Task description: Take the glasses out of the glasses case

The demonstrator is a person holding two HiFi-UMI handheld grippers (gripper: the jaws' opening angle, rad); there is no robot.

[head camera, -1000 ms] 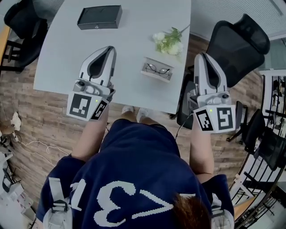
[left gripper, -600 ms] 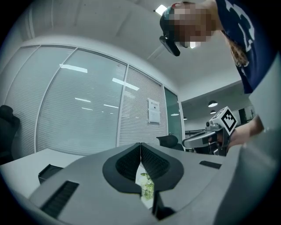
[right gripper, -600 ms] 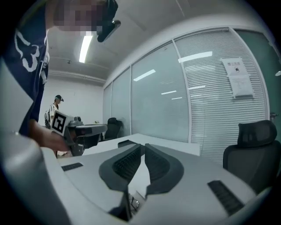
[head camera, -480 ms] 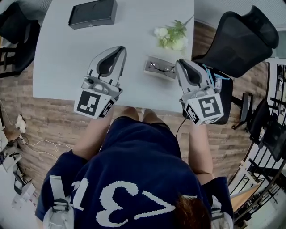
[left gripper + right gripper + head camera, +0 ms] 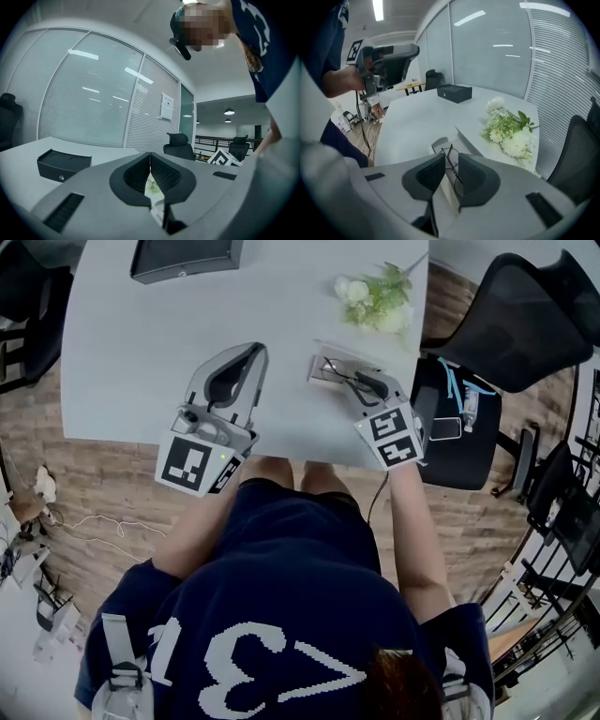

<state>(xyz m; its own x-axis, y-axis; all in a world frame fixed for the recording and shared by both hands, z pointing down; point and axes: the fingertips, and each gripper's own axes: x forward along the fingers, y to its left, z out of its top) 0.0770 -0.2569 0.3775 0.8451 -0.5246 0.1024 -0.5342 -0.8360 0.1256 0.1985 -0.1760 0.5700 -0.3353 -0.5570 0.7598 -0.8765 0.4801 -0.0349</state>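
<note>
A pale open glasses case (image 5: 319, 369) lies near the front right edge of the white table (image 5: 141, 343). Thin dark-framed glasses (image 5: 451, 161) rest in the case (image 5: 439, 143). In the head view my right gripper (image 5: 349, 379) reaches over the case from the right. It is open, its jaws on either side of the glasses' frame with a gap showing. My left gripper (image 5: 253, 352) hovers over the table to the left of the case, jaws shut and empty (image 5: 150, 157). In the right gripper view the left gripper (image 5: 386, 58) shows high at the left.
A black box (image 5: 183, 257) sits at the table's far side. A bunch of white flowers (image 5: 380, 298) lies just beyond the case. A black office chair (image 5: 520, 315) stands right of the table, with a stool holding small items (image 5: 459, 418) beside my right hand.
My right gripper has swung from beside the table's right edge leftwards onto the case, its jaws now straddling the glasses. The left gripper has barely moved.
</note>
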